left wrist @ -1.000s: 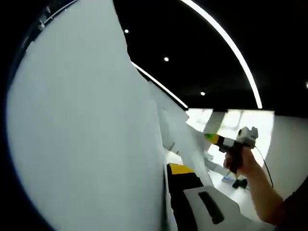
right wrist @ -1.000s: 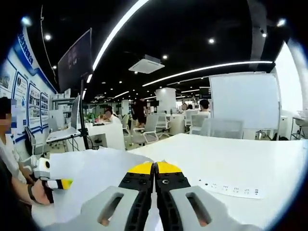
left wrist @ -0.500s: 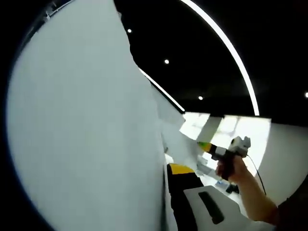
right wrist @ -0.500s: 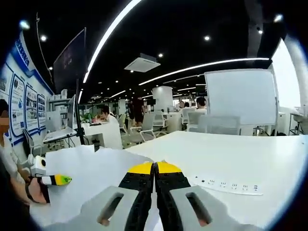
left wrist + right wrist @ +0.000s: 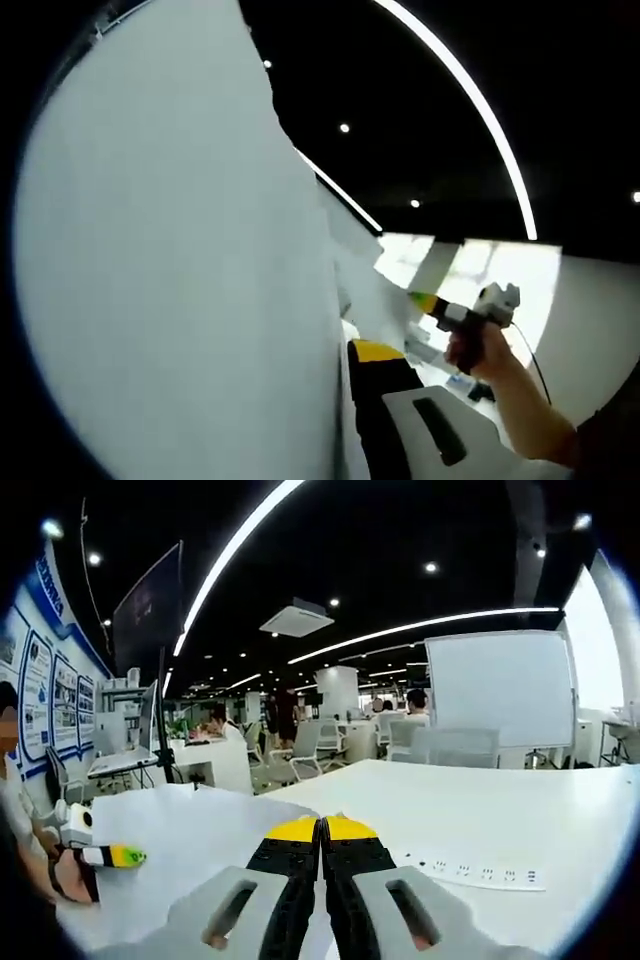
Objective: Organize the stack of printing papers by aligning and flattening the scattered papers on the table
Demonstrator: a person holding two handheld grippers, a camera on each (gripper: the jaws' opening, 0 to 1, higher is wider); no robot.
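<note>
A: Where are the papers (image 5: 190,840) sitting?
B: They're being held up off the table (image 5: 500,810), between both grippers; the sheets are filling the left side of the left gripper view.
A: And the grippers?
B: The right gripper (image 5: 322,830) is clenching the papers' edge, jaws pressed together. The left gripper (image 5: 350,352) is grasping them too, at the far left end.
</note>
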